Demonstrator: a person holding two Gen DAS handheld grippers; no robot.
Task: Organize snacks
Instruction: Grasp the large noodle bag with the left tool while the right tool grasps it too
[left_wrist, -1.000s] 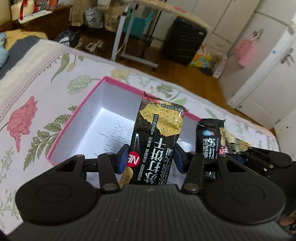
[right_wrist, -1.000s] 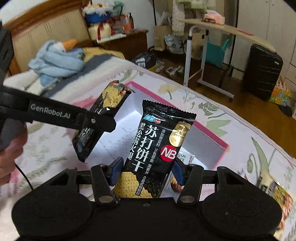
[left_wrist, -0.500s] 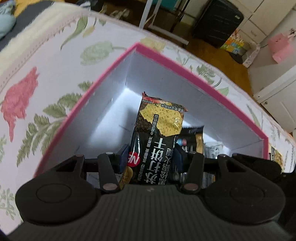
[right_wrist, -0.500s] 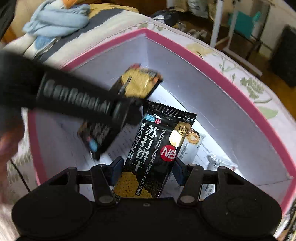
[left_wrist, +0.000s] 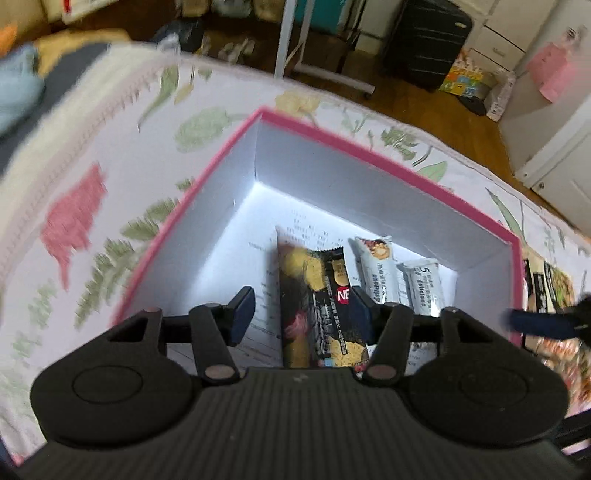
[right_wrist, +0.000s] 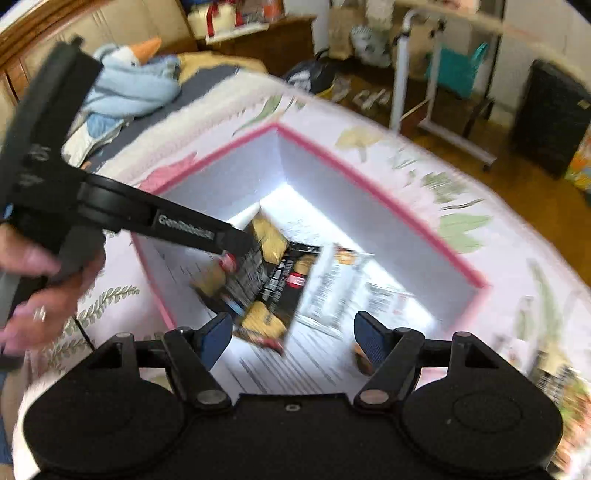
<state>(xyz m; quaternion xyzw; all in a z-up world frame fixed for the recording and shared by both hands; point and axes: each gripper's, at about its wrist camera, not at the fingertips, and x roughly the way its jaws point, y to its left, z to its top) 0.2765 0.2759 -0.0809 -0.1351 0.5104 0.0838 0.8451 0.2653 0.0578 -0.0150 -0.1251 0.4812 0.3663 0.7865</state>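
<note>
A home bedroom is being shown: a bed (right_wrist: 498, 258) under a floral sheet, a wooden headboard (right_wrist: 55, 48), white wardrobe doors (left_wrist: 554, 162), a suitcase (left_wrist: 428, 40) on wooden flooring.

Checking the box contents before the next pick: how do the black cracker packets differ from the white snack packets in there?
The black cracker packets are dark with yellow cracker pictures; the white snack packets are pale with dark print. The black ones sit nearer the box's middle and look longer; the white ones lie beside its right wall. All lie flat on the box floor.

Black packets (right_wrist: 273, 284) blurred; bedside snacks (left_wrist: 550, 288) cut off — unreadable.
</note>
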